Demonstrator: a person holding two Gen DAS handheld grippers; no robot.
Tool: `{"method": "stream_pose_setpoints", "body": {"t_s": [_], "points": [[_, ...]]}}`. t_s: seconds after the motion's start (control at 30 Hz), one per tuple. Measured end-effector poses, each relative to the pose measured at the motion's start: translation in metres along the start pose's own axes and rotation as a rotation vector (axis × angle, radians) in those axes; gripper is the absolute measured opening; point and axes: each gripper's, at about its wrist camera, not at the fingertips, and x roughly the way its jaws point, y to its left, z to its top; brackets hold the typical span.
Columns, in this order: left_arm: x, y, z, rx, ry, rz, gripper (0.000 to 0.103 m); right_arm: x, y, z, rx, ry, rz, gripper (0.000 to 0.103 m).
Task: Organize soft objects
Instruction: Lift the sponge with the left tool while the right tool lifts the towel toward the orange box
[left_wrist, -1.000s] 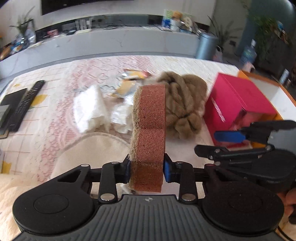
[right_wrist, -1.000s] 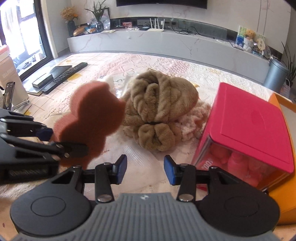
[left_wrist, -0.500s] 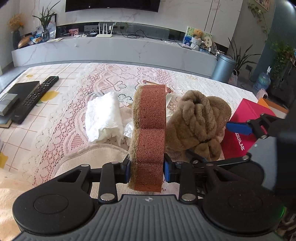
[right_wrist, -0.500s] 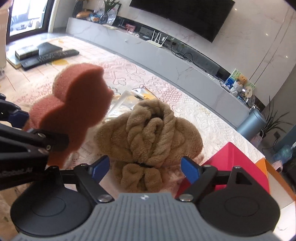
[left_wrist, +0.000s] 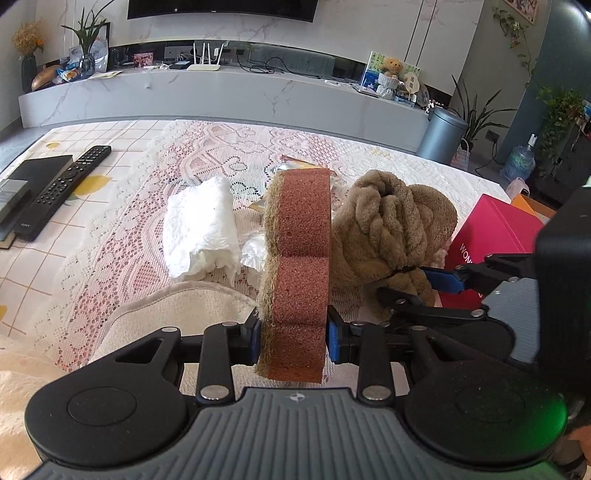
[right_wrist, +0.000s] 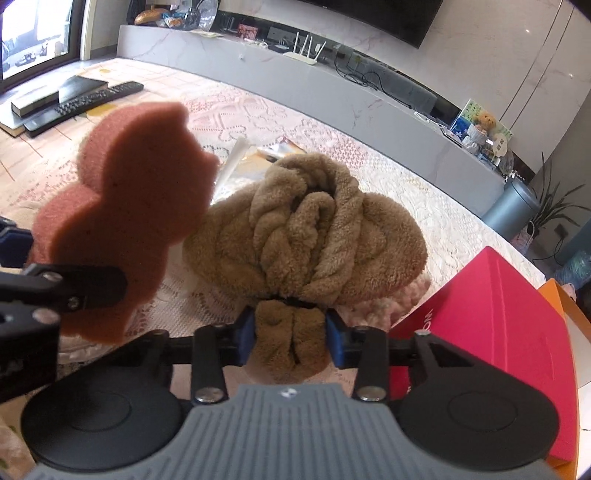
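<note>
Item: brown plush towel twisted into a knotted bundle and tied near one end. Lies on lace-covered table, directly ahead of right gripper; long axis runs away from that gripper, tied tail end nearest. Tail sits between the blue pads, both pressed against it: pinched, bulk of bundle resting on the cloth beyond. Appears thick, fluffy, loosely coiled, likely to sag when lifted by the tail alone.

Item: reddish-brown wavy-edged sponge with olive scouring backing. Held upright off the table in left gripper, jaws squeezed on its lower lobe; hangs left of the towel, close beside it.

Nearer tool for the towel: right gripper, already on it; left gripper occupied.

Surroundings: crumpled white tissue wad left of sponge; magenta rectangular box just right of towel; black remote control far left.

Judgement: next move probably a lift of the towel toward a collecting spot, not identifiable.
</note>
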Motion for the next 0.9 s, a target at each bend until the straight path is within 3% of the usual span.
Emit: {"method": "stream_pose_setpoints", "body": {"t_s": [0.17, 0.47, 0.7, 0.9], "points": [[-0.011, -0.004, 0.000, 0.009, -0.041, 0.006, 0.037, -0.025, -0.008, -0.002, 0.032, -0.066, 0.023, 0.028], [-0.044, -0.005, 0.005, -0.066, -0.065, 0.000, 0.037, -0.092, -0.030, -0.009, 0.071, -0.185, 0.079, 0.028], [-0.076, -0.025, 0.007, -0.086, -0.072, -0.076, 0.037, -0.147, -0.071, -0.018, 0.150, -0.225, 0.138, 0.028], [-0.096, -0.068, 0.018, -0.043, -0.099, -0.202, 0.037, -0.191, -0.119, -0.032, 0.198, -0.253, 0.102, 0.028]]}}
